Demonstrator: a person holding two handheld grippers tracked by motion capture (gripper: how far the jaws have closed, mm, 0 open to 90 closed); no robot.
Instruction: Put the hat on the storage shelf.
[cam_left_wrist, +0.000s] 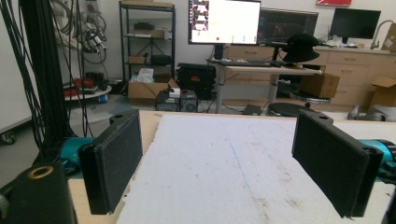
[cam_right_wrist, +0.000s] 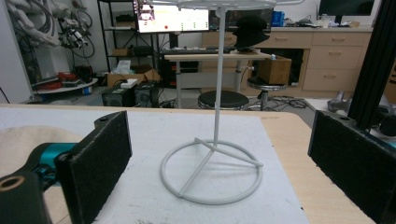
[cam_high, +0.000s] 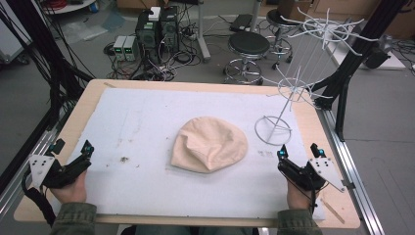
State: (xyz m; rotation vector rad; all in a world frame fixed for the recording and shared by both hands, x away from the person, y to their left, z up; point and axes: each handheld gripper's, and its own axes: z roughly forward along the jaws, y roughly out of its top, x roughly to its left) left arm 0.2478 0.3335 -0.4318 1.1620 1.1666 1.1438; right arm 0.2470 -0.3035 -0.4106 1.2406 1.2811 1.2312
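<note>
Both my grippers sit at the near edge, left gripper [cam_high: 73,152] and right gripper [cam_high: 299,153], jaws spread wide, nothing held. Ahead, mid-mat, lies the beige hat [cam_high: 209,144], soft, rumpled cloth. I'd pinch its brim low, lift gently. Beyond, far right, stands the white wire rack [cam_high: 288,93], thin hooks.

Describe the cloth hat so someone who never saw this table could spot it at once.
On the white mat that covers the wooden table, look near the middle, left of the white wire rack. The hat lies there flat, a rounded beige cloth shape, the only soft, coloured thing on the mat.
</note>
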